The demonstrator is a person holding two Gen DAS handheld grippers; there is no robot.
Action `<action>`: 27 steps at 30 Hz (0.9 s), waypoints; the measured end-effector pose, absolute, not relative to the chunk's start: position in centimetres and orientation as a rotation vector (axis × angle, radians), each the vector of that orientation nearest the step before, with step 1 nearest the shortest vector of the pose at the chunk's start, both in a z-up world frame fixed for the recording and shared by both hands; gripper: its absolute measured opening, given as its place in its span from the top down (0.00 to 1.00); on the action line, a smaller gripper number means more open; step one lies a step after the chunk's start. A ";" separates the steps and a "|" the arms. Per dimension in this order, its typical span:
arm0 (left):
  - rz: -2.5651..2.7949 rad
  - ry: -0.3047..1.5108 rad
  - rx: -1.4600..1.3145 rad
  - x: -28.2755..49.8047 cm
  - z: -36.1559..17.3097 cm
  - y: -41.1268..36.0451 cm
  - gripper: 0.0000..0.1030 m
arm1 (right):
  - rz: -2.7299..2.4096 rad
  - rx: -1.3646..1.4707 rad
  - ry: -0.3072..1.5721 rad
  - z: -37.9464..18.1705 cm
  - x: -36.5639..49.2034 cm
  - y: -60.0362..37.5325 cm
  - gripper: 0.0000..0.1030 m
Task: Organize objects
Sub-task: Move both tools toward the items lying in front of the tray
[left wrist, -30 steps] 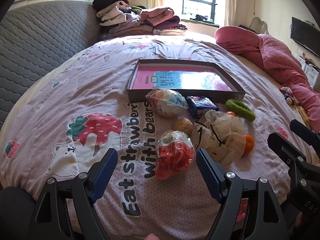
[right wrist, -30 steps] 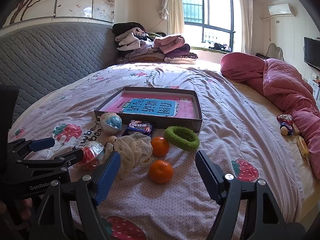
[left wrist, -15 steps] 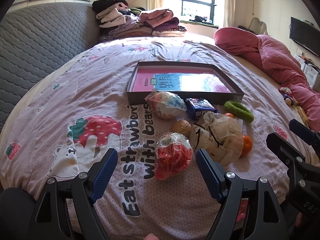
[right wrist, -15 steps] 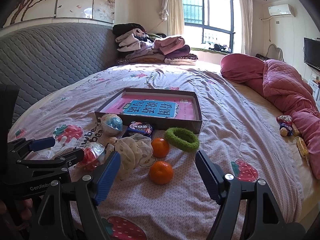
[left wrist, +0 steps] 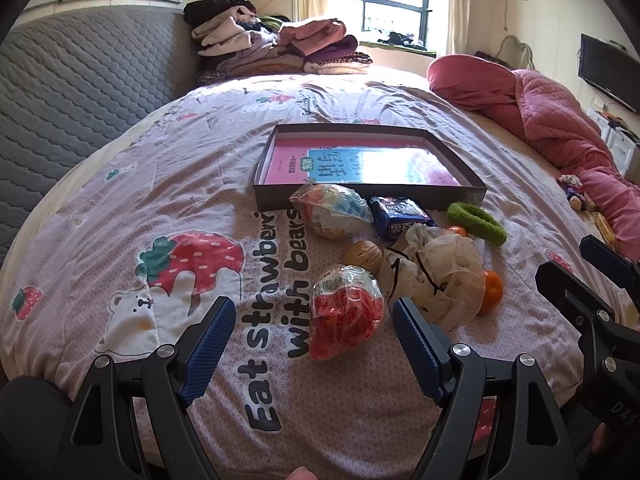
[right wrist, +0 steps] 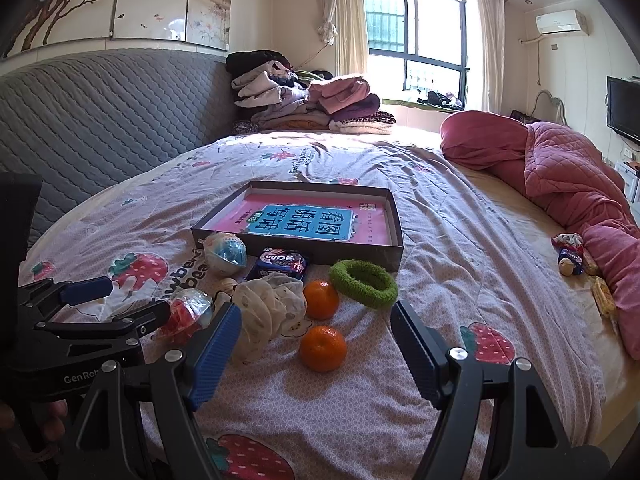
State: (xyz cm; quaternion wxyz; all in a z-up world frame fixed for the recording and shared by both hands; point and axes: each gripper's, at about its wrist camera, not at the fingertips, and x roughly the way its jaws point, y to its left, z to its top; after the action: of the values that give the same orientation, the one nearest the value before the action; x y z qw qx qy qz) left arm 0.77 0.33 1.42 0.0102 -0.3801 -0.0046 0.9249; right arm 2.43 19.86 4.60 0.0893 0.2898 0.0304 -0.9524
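Note:
A shallow dark box (left wrist: 372, 198) (right wrist: 396, 258) with a pink-and-blue book inside lies on the bed. In front of it are a blue-white wrapped ball (left wrist: 334, 210) (right wrist: 225, 252), a blue snack packet (left wrist: 400, 211) (right wrist: 282, 264), a green hair ring (left wrist: 476, 223) (right wrist: 363, 283), a walnut (left wrist: 362, 257), a cream cloth pouch (left wrist: 436, 276) (right wrist: 269, 310), two oranges (right wrist: 323, 343) (right wrist: 321, 299) and a red wrapped ball (left wrist: 346, 312) (right wrist: 185, 312). My left gripper (left wrist: 310, 346) is open around the red ball's near side. My right gripper (right wrist: 316, 354) is open, the near orange between its fingers.
The strawberry-print bedspread (left wrist: 168, 208) covers the bed. A grey quilted headboard (right wrist: 100, 120) stands on the left, folded clothes (right wrist: 304, 100) lie at the back, and a pink quilt (right wrist: 560, 176) runs along the right with small toys (right wrist: 570, 254) beside it.
Both views have shifted only slightly; the objects sit a little lower and nearer in the left wrist view. Both grippers stay open and nothing has been picked up.

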 end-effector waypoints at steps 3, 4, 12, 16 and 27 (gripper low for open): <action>2.882 -0.015 -1.202 0.6 1.2 0.3 0.21 | -2.827 0.872 0.094 4.6 2.4 19.8 0.26; 2.881 -0.016 -1.210 0.6 1.1 0.2 0.21 | -2.825 0.875 0.095 4.6 2.4 19.7 0.26; 2.848 -0.011 -1.301 -0.3 -0.4 -0.2 0.21 | -2.796 0.901 0.117 3.9 2.1 18.9 0.26; 2.832 -0.009 -1.318 -0.5 -0.9 -0.2 0.21 | -2.765 0.935 0.113 3.3 1.6 18.3 0.26; 2.785 -0.014 -1.303 -1.0 -2.0 -0.1 0.21 | -2.726 0.984 0.076 2.2 -0.4 17.7 0.26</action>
State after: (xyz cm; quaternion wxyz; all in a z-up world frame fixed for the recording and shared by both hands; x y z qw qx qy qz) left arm -1.04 -0.07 -1.97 0.0334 -0.4234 -0.0047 0.9053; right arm -0.37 17.71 2.22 0.1210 0.3370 0.0259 -0.9333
